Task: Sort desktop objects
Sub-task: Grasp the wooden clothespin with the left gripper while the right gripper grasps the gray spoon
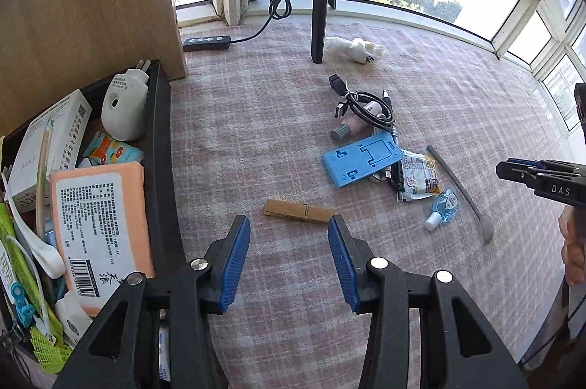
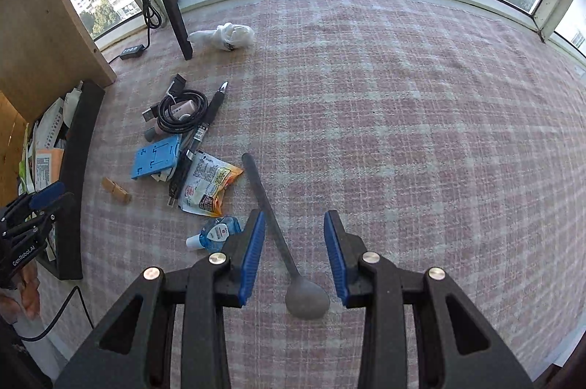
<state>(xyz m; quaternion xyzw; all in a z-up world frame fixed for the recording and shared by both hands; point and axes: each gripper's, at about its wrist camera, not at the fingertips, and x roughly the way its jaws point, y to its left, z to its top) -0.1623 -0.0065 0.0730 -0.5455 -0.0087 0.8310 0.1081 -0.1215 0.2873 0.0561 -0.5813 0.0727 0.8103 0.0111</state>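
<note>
Clutter lies in a loose heap on the pink checked cloth [image 2: 403, 96]: a blue plastic phone stand [image 1: 360, 162], a coiled black cable [image 1: 366, 107], a black pen [image 2: 208, 114], an orange-and-white snack packet [image 2: 208, 184] and a small blue bottle [image 2: 216, 233]. The left gripper [image 1: 289, 224] stands open and empty, just before a wooden clothespin [image 1: 298, 211]. The right gripper [image 2: 295, 220] is open too, its blue pads on either side of a long grey spoon [image 2: 289, 264], not touching it. A dark tray [image 1: 161, 169] full of packets sits at the left.
</note>
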